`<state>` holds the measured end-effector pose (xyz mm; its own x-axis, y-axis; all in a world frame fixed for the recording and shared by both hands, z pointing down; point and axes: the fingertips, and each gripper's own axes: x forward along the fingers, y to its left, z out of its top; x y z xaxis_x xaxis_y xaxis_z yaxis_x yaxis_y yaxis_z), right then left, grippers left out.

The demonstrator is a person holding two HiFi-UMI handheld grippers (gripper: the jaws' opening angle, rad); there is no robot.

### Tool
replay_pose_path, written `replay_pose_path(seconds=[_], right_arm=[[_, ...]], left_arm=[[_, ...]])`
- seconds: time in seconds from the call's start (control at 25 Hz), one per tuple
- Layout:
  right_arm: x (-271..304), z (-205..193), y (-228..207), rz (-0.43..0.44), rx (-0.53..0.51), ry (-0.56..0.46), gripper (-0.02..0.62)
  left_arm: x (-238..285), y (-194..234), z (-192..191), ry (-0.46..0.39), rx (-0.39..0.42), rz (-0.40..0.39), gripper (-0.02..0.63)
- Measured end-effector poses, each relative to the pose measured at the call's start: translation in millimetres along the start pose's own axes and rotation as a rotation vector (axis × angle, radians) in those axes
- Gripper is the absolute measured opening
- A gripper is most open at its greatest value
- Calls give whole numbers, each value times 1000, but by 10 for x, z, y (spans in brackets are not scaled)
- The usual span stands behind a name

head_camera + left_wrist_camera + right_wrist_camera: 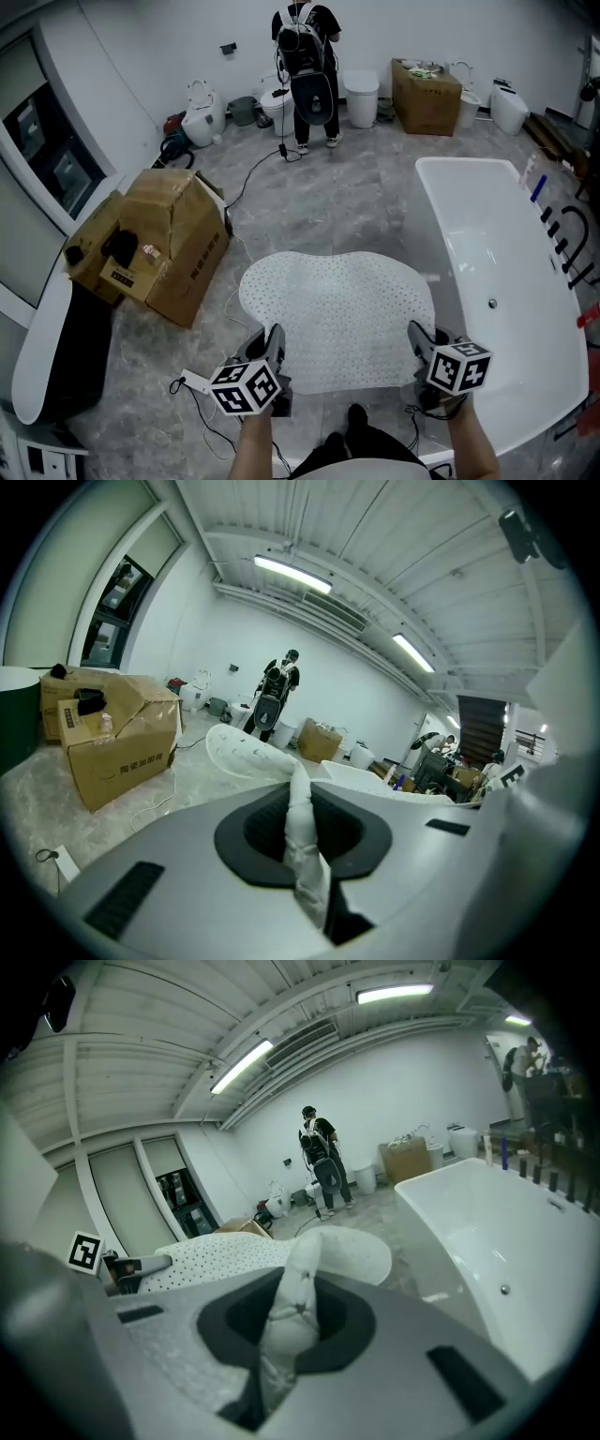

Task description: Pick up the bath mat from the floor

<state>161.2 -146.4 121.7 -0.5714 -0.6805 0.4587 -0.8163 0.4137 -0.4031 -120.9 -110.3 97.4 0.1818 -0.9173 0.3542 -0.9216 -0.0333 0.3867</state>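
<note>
Cardboard box, brown, flaps crumpled (159,244), sits on the grey marbled floor (319,197), well left of the work. Thin white cable with a tag (194,381) lies on the floor near the left hand.

Left hand-held gripper (273,343): clenched on the near left corner of the white perforated rubber bath mat (337,309). Its own view shows the corner bunched into a thick fold between the jaws.

Mat spans the two grippers, near edge raised, the rest spreading away. Cannot tell whether the far lobe is clear of the floor.

Right hand-held gripper (419,339): clamped likewise on the near right corner, fold seated deep.

White bathtub (506,262) stands just beside the mat's right edge.

For the lift:
- raise both hands together and level, so neither corner carries all the weight
- keep both pinches firm, since the rubber looks floppy and apt to creep out
- hold the hands apart so the sheet hangs flat
- keep the far end off the tub rim and the cable
</note>
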Motion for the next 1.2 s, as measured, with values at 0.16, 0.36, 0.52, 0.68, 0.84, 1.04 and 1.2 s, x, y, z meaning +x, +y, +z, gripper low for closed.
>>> replay_pose_path(seconds=[0.16, 0.36, 0.52, 0.68, 0.84, 1.04, 1.2], right_arm=[[-109, 41, -12, 4, -14, -17, 23], [-195, 65, -21, 8, -24, -34, 23], [-230, 66, -46, 4, -34, -41, 21], [-247, 72, -42, -3, -43, -45, 20], [-251, 54, -32, -1, -47, -46, 20], [-272, 100, -23, 3, -52, -57, 20], [-277, 111, -49, 3, -54, -59, 20]], left_arm=[[-52, -97, 10, -14, 14, 1, 28], [-68, -174, -4, -18, 26, -3, 28], [-69, -231, -10, -21, 31, -4, 28], [-87, -262, 25, -26, 36, -6, 28], [-120, -274, 20, -28, 42, -2, 28], [-135, -294, 51, -34, 38, -2, 28], [-137, -307, 42, -38, 33, 0, 28]])
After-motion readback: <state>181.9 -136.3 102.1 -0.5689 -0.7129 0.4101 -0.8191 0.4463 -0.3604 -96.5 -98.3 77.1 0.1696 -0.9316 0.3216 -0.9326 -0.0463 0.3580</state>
